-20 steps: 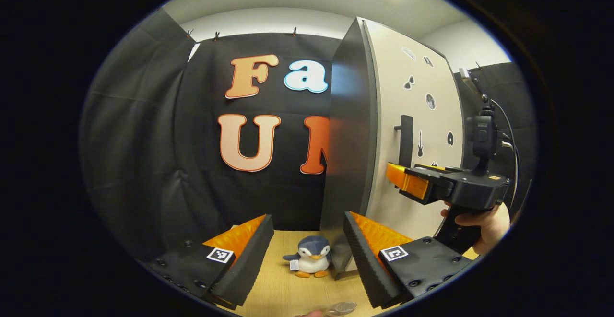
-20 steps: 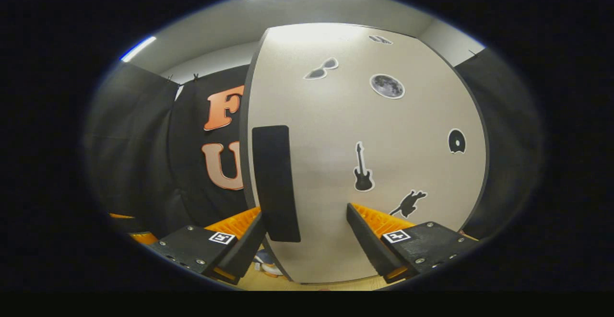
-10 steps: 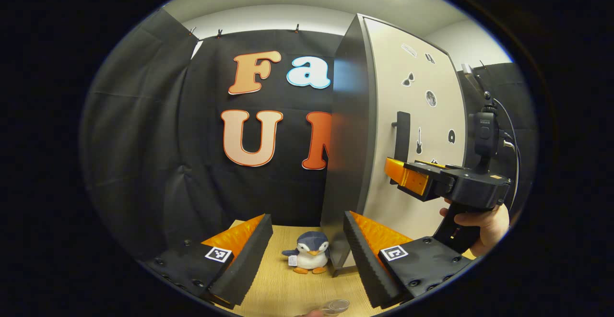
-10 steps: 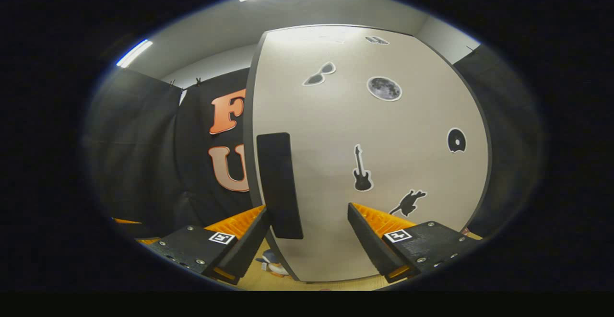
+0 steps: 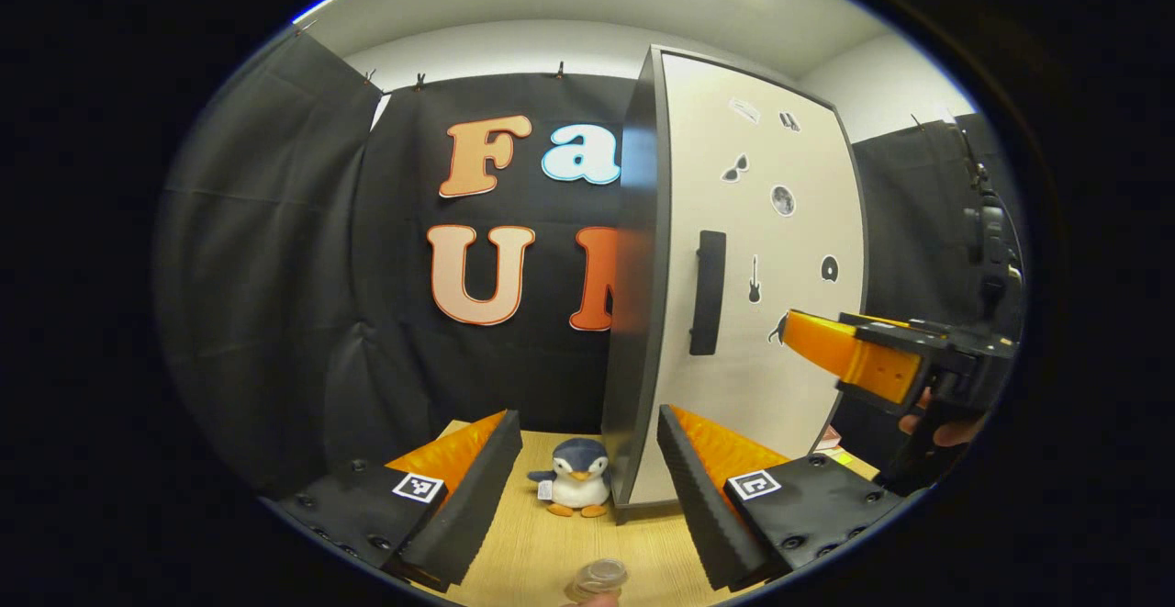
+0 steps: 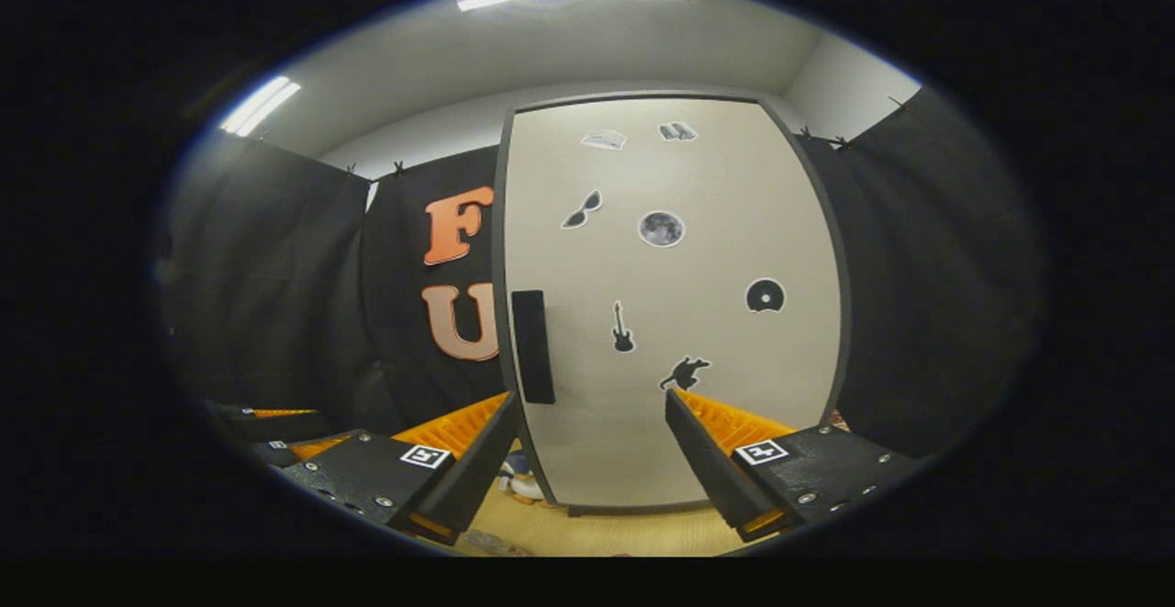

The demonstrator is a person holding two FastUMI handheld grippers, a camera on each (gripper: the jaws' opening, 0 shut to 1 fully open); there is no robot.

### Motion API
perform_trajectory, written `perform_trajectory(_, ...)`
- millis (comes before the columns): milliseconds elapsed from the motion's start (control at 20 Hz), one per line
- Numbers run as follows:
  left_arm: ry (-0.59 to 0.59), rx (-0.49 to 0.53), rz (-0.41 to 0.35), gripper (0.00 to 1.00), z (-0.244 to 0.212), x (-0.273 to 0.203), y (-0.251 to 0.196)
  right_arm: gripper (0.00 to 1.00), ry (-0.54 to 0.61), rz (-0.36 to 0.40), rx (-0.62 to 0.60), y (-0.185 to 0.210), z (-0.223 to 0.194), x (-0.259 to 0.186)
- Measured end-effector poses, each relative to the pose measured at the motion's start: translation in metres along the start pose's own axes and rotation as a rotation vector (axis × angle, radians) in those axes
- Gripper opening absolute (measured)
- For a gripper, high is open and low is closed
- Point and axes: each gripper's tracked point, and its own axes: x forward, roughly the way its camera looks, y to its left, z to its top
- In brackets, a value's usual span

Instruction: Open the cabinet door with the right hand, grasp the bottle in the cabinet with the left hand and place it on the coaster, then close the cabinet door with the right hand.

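The tall cabinet stands on the wooden table with its pale, sticker-dotted door (image 5: 762, 331) (image 6: 679, 423) flush against the dark frame. A black vertical handle (image 5: 707, 292) (image 6: 533, 347) sits near the door's left edge. My right gripper (image 6: 589, 400) is open, a short way back from the door, with the handle above and left of its fingers. From the left gripper view, that right gripper (image 5: 808, 336) hovers right of the door, held by a hand. My left gripper (image 5: 586, 421) is open and empty, low over the table. A clear round top (image 5: 598, 578), perhaps the bottle's, peeks in at the bottom edge.
A small plush penguin (image 5: 574, 478) (image 6: 521, 483) stands on the table (image 5: 551, 543) by the cabinet's left front corner. Black cloth walls close the booth behind and on both sides. Bare wooden tabletop lies between my left fingers.
The right gripper has drawn back from the door, so the handle no longer lies between its fingers. The left gripper's view has also pulled back and turned, showing more of the door.
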Motion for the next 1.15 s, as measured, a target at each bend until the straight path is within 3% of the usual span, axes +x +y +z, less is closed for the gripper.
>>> perform_trajectory(500,0.002,-0.011,0.045,0.95,0.0,-0.041,-0.019,0.97,0.022,-0.02,0.003,-0.016,0.005,-0.111)
perform_trajectory(900,-0.014,0.014,0.034,0.95,0.007,-0.059,-0.032,1.0,0.006,-0.035,0.035,-0.016,0.007,-0.124)
perform_trajectory(1150,-0.004,0.008,0.016,0.96,0.006,-0.062,-0.045,0.96,0.006,-0.039,0.036,-0.021,0.008,-0.131)
